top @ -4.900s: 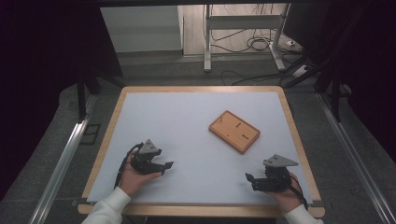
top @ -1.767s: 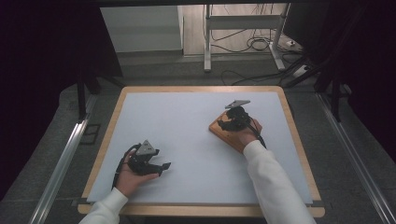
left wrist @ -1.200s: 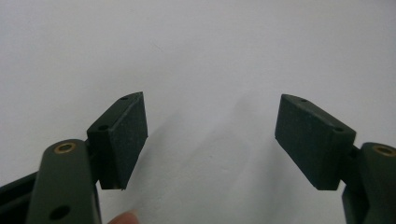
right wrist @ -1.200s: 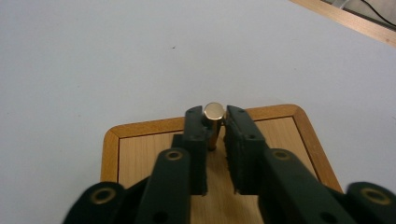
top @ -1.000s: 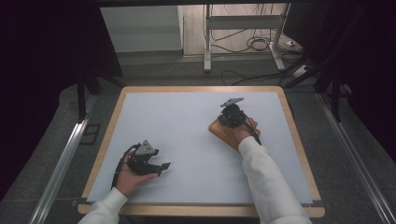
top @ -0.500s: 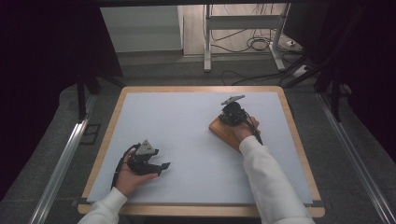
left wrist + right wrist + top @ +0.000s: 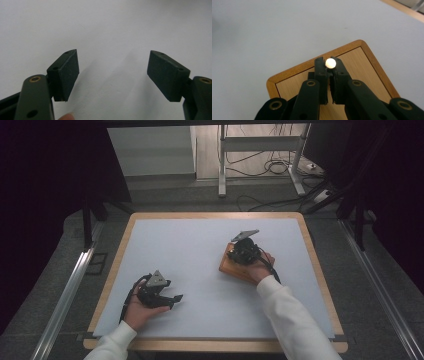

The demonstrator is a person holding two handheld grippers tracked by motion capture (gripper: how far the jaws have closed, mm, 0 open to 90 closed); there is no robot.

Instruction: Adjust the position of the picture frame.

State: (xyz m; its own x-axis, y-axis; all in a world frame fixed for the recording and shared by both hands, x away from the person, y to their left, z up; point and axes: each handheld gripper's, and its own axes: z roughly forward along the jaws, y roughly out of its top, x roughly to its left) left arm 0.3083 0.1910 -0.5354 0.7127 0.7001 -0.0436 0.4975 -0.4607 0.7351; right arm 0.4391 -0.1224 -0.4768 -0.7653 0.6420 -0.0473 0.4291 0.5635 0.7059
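Right gripper (image 7: pixel 329 65), jaws pinching a small white ball (image 7: pixel 330 63) above the wooden tray (image 7: pixel 367 67) at three o'clock, presumably for lifting clear. Left gripper (image 7: pixel 112 75), jaws spread, idle at seven o'clock, holding nothing.

Layout around the tray

The tray (image 7: pixel 239 268) lies on the mat (image 7: pixel 200 245), right of centre. The right gripper (image 7: pixel 243 251) sits over the tray with a ball (image 7: pixel 330 63) between its jaws; the left gripper (image 7: pixel 172 298) rests on the mat, well left of and nearer than the tray.
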